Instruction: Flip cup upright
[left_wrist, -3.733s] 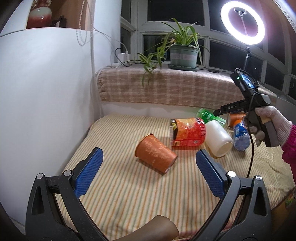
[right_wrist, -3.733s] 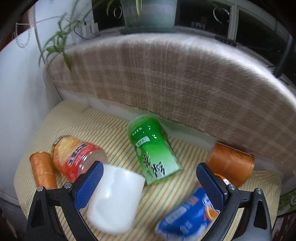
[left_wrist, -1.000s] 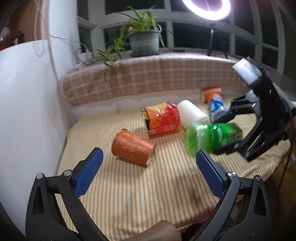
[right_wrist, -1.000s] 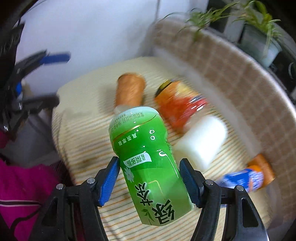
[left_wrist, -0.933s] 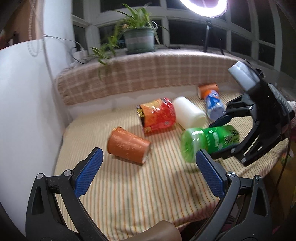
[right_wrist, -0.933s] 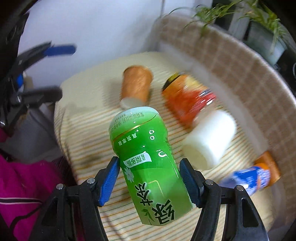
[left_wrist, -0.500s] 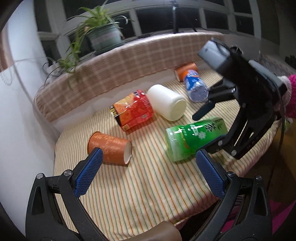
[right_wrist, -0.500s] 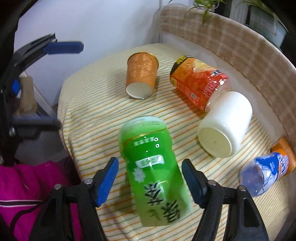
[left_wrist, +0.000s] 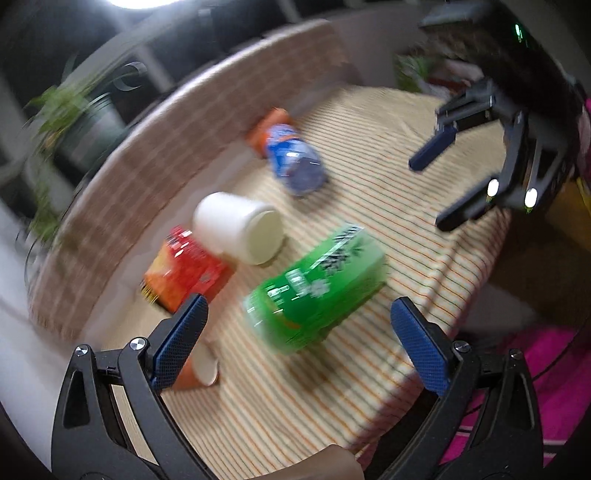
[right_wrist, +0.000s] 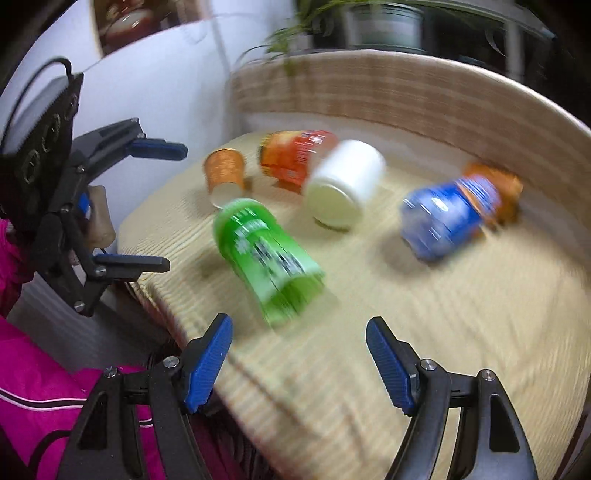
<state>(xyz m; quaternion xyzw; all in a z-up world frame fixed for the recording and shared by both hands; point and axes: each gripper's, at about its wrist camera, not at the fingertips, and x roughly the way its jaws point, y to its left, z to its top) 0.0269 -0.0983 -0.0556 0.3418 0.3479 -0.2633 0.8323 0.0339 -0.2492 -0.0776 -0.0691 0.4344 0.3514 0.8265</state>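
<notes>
The green cup (left_wrist: 314, 284) lies on its side on the striped tablecloth (left_wrist: 369, 369), between my left gripper's open fingers in the left wrist view. It also shows in the right wrist view (right_wrist: 266, 258), just beyond my right gripper (right_wrist: 299, 365), which is open and empty. My left gripper (left_wrist: 295, 339) is open and empty, close above the table's near edge. The right gripper also shows in the left wrist view (left_wrist: 428, 192), at the far right, open. The left gripper also shows in the right wrist view (right_wrist: 162, 206), at the left.
Other cups lie on their sides: an orange paper cup (right_wrist: 225, 177), a red-orange cup (left_wrist: 184, 269), a white cup (left_wrist: 240, 229), a blue cup (left_wrist: 295, 162) and an orange one (right_wrist: 498, 192) behind it. A checked backrest (right_wrist: 406, 92) rims the table. The table's edge (right_wrist: 258, 376) is near.
My right gripper has opened and let go of the green cup, which now lies on the cloth. The right gripper has drawn back. My left gripper has swung right, toward the green cup.
</notes>
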